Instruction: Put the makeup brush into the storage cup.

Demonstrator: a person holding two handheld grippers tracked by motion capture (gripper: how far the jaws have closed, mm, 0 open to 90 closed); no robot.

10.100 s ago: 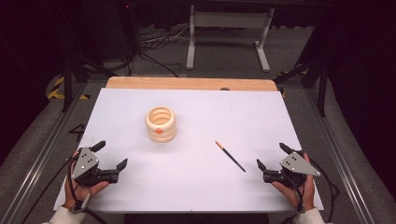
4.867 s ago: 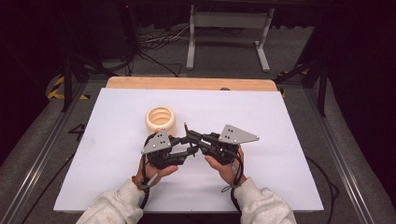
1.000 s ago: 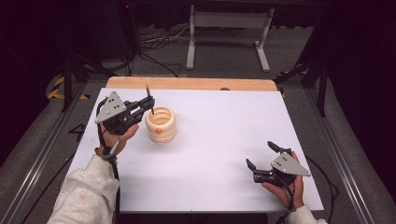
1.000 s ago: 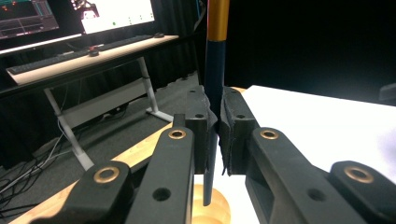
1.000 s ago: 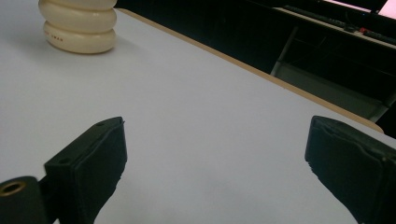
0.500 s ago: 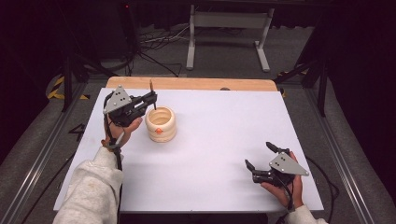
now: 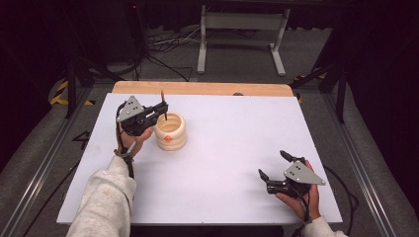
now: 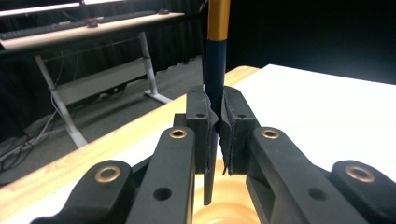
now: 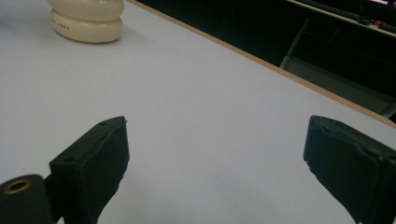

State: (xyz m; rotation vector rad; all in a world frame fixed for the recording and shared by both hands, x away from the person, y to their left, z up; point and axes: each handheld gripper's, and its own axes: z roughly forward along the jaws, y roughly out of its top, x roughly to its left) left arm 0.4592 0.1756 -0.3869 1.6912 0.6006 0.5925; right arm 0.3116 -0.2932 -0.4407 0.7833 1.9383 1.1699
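Count: 2 grippers, left gripper [image 7: 160, 109] & right gripper [image 7: 276, 165]. 1 pencil [image 8: 215, 65]. 1 cream ribbed pot [image 7: 170, 131]. 1 white table [image 7: 232, 148]. 2 hands, 1 per gripper. 1 metal stand [image 7: 239, 34] on floor behind table.

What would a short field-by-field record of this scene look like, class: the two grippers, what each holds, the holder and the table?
left hand-held gripper: shut on the pencil, held upright
pencil tip: pointing down over the opening of the cream ringed holder
right hand-held gripper: open, holding nothing, near the table's front right
holder: standing on the table, left of centre
table: white top with a wooden far edge
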